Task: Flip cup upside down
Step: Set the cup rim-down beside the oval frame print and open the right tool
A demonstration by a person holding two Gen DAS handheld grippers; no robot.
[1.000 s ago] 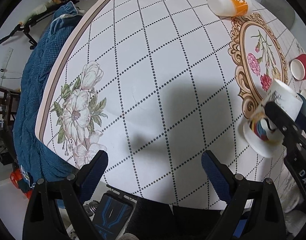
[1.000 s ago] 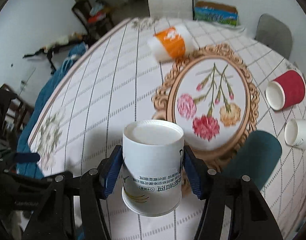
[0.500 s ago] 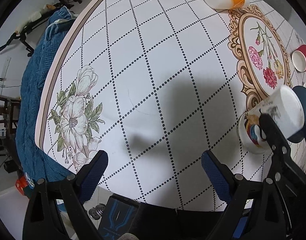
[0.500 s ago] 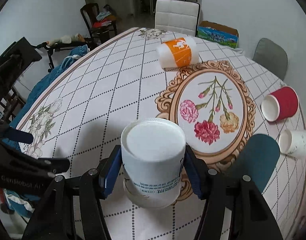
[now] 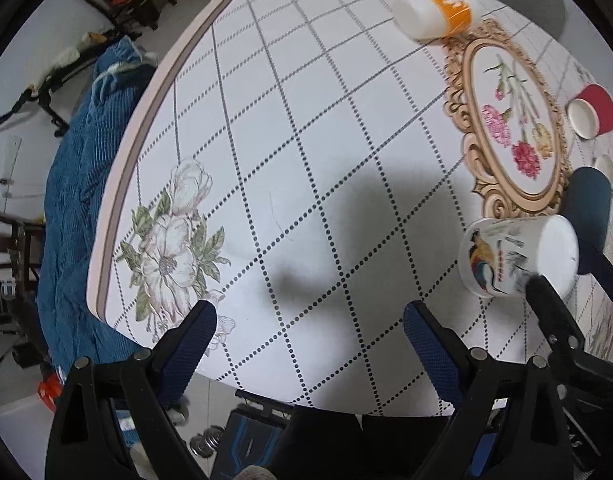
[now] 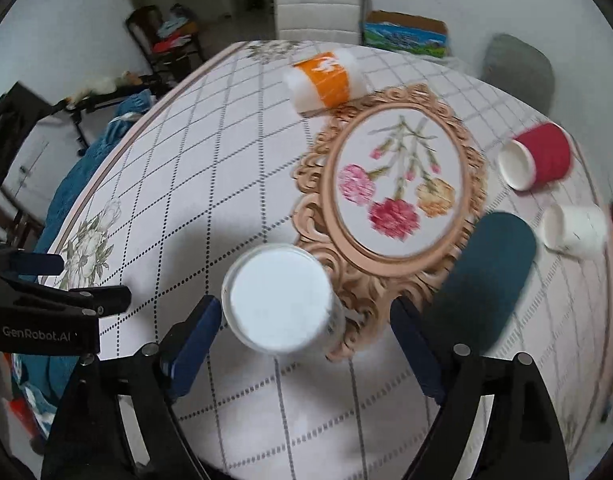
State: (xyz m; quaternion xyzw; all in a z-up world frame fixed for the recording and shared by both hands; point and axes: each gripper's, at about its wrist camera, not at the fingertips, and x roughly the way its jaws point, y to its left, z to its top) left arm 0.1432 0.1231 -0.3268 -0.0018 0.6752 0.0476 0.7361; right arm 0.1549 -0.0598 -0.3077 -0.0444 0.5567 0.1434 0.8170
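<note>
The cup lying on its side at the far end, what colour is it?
Orange with white ends, the orange cup; clearest in the right wrist view.

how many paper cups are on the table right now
4. A white cup stands bottom-up between the open right gripper fingers; an orange cup lies at the far side; a red cup and a small white cup lie at right. More may sit out of frame.

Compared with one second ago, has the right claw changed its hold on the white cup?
Yes. The right claw has opened: its pads now stand apart from the white cup, which sits upside down beside the oval flower frame print.
</note>
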